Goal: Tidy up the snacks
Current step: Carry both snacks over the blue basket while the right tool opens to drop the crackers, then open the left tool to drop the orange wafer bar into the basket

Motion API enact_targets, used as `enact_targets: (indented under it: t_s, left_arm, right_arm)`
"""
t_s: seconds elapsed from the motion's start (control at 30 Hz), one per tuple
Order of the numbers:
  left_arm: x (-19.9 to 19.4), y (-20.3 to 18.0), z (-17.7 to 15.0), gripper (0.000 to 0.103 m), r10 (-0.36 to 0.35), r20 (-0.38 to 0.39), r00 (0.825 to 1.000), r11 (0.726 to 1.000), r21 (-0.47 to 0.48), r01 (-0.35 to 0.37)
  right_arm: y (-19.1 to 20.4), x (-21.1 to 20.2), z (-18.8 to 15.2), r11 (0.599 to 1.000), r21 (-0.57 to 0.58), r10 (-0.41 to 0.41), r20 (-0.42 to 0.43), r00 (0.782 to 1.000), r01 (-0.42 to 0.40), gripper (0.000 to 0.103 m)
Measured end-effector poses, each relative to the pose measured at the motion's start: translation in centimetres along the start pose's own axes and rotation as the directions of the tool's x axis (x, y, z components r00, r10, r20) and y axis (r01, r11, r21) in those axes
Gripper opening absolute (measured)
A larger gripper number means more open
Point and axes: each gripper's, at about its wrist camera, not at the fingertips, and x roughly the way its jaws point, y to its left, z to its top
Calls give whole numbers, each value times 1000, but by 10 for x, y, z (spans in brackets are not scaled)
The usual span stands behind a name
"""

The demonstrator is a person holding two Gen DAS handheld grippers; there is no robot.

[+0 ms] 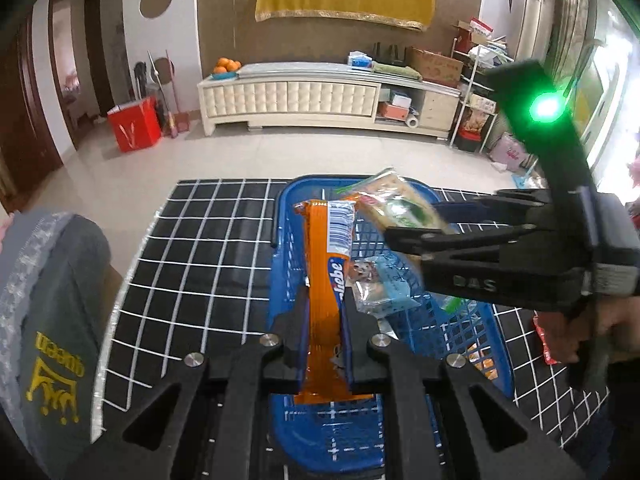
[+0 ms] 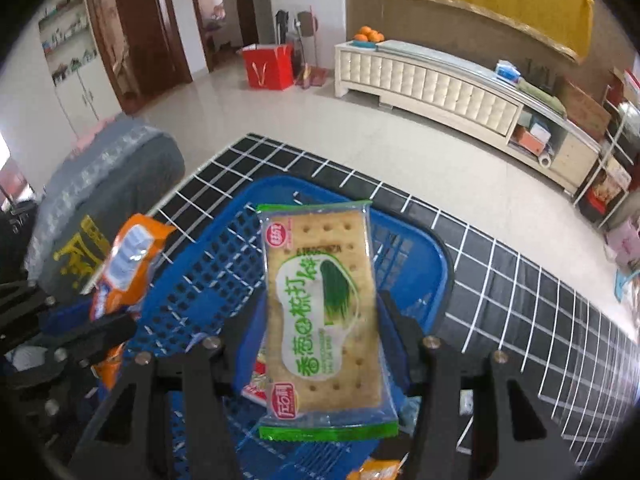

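Snacks are held over the blue basket (image 1: 288, 216), which sits on the black grid-patterned mat (image 1: 208, 248) near its far edge. The left gripper (image 1: 325, 340) is clamped on an orange wafer pack (image 1: 326, 264), lettering ending "ebe" legible. Only the right wrist view shows the cracker packet (image 2: 324, 320) face-on, with green Chinese print and a red logo, pinched by the right gripper (image 2: 320, 344). From the left view, that gripper reaches in sideways from the right, a green light (image 1: 546, 110) glowing above it.

Bright daylight from the right, strong fisheye warping, slight motion blur
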Motion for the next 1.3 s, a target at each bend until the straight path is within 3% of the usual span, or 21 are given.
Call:
enact_targets:
  t_s: [0.2,0.23,0.27,0.33,0.53,0.97,1.3]
  left_arm:
    - [15,4,3,12,34,-26,999,999,-6,-34]
    - [16,3,3,12,38,-27,999,999,-5,-38]
    - [16,3,3,12,39,-29,999,999,-2,-39]
    - [16,1,1,12,37,-32,999,999,0,-37]
    - [10,-4,-1,12,34,-30,999,999,14,-34]
    - [-11,-34,-5,12,-20,-4,1000,998,61,21]
    - [-1,-66,-17,12,-83,-49,995,990,107,88]
  right_arm:
    - [-3,12,5,999,-25,-23,11,1000,23,60]
    - [-3,13,7,999,-30,-40,2,999,40,69]
    - [-4,16,7,998,-37,-51,-22,998,50,85]
    - [-5,18,7,996,-52,-70,-33,997,69,91]
    - [-14,1,-1,1000,18,-26,-26,999,26,91]
    - [-27,-53,-31,996,83,-25,15,1000,24,91]
    - [-38,-64,-60,990,140,-31,-1,1000,31,91]
